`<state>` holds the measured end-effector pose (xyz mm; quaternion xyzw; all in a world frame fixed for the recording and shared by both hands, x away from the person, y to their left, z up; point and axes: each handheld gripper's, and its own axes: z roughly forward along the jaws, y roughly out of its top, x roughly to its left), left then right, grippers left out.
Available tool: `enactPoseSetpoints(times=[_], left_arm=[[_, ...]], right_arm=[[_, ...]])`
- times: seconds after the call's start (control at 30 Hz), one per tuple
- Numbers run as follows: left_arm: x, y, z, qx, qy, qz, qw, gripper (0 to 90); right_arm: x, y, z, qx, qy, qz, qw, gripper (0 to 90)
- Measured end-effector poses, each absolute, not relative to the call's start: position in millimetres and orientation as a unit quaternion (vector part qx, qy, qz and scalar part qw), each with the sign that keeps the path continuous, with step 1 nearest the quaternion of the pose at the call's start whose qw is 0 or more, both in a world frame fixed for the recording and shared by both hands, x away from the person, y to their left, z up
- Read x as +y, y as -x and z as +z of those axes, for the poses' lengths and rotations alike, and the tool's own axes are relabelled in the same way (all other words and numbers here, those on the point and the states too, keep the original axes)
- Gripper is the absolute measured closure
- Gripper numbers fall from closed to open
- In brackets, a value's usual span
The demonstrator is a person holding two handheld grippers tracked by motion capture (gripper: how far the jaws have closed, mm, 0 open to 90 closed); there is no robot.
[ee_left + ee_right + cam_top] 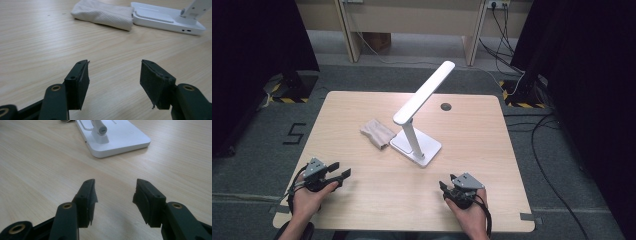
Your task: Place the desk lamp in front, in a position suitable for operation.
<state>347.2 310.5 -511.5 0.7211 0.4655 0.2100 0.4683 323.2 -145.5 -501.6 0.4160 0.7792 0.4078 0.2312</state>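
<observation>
A white desk lamp [419, 107] stands mid-table on a flat base [428, 145], its long head raised toward the back. A folded beige cloth [377, 133] lies against the base's left side. The cloth [103, 14] and the lamp base [165, 20] sit far ahead in the left gripper view. My left gripper [342, 170] rests open near the front left of the table, nothing between its jaws. My right gripper [445, 188] rests open near the front right, also holding nothing. In the right gripper view the lamp base [117, 137] lies ahead of the right gripper [114, 191].
The wooden table [362, 200] has a round cable hole [445, 106] at the back right. Black curtains and stands flank the table, and cables run over the floor at the right. Bare tabletop lies between both grippers and the lamp.
</observation>
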Motion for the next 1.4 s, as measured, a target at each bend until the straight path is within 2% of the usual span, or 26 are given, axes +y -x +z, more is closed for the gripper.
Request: enactPoseSetpoints(times=[0.37, 0.5, 0.8, 1.13, 1.4], left_arm=[[269, -369, -489, 0.404, -0.752, 0.195, 0.483, 39.8], [234, -381, -464, 0.358, -0.761, 0.162, 0.516, 39.6], [180, -386, -435, 0.288, -0.785, 0.159, 0.524, 39.3], [139, -392, -418, 0.291, -0.775, 0.176, 0.532, 33.9], [134, -398, -422, 0.31, -0.767, 0.184, 0.531, 34.1]], right_arm=[[-132, -342, -500, 0.788, -0.418, 0.394, 0.223, 55.0], [-121, -350, -502, 0.792, -0.415, 0.391, 0.217, 58.1], [-104, -363, -504, 0.792, -0.414, 0.39, 0.22, 57.1], [-99, -368, -502, 0.792, -0.415, 0.389, 0.221, 56.2], [-103, -368, -498, 0.79, -0.415, 0.391, 0.226, 55.6]])
